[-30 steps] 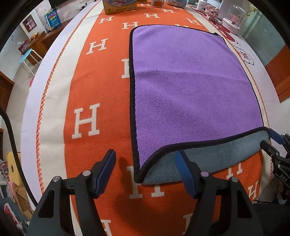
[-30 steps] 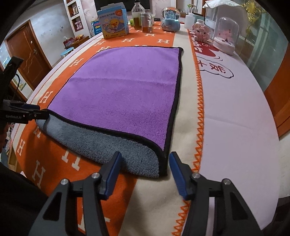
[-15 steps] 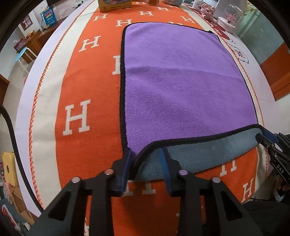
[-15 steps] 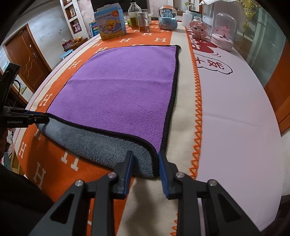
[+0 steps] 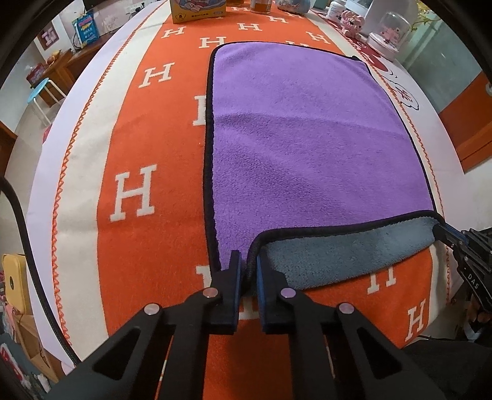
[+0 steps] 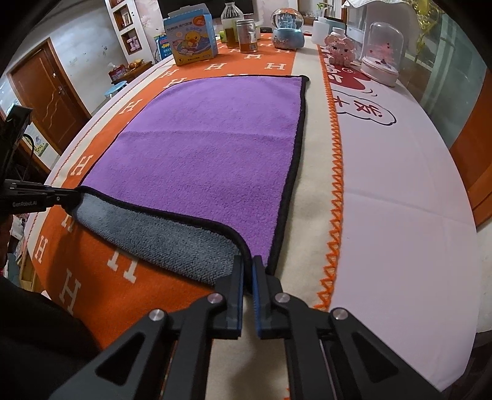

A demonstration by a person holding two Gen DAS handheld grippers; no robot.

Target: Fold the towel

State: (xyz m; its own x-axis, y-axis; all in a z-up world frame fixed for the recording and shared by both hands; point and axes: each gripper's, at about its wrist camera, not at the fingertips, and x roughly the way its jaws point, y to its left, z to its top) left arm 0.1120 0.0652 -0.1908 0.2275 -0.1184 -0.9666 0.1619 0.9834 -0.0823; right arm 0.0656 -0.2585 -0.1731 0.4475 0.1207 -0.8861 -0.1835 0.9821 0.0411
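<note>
A purple towel (image 5: 307,138) with a black hem and grey underside lies flat on the orange H-patterned tablecloth (image 5: 147,147). Its near edge is turned up, showing a grey strip (image 5: 338,252). My left gripper (image 5: 247,270) is shut on the towel's near left corner. My right gripper (image 6: 248,270) is shut on the near right corner of the towel (image 6: 209,160). Each gripper shows in the other's view, the right gripper at the right edge (image 5: 442,230) and the left gripper at the left edge (image 6: 70,194).
At the table's far end stand a duck-print box (image 6: 192,37), jars (image 6: 247,35), a snow globe (image 6: 287,29), a pink toy (image 6: 339,47) and a glass dome (image 6: 382,52). The white cloth section (image 6: 399,200) lies to the right. A blue stool (image 5: 40,92) stands on the floor at left.
Both grippers moved forward to the towel's near corners and closed on them, from wide open a second ago. The near edge is now slightly lifted.
</note>
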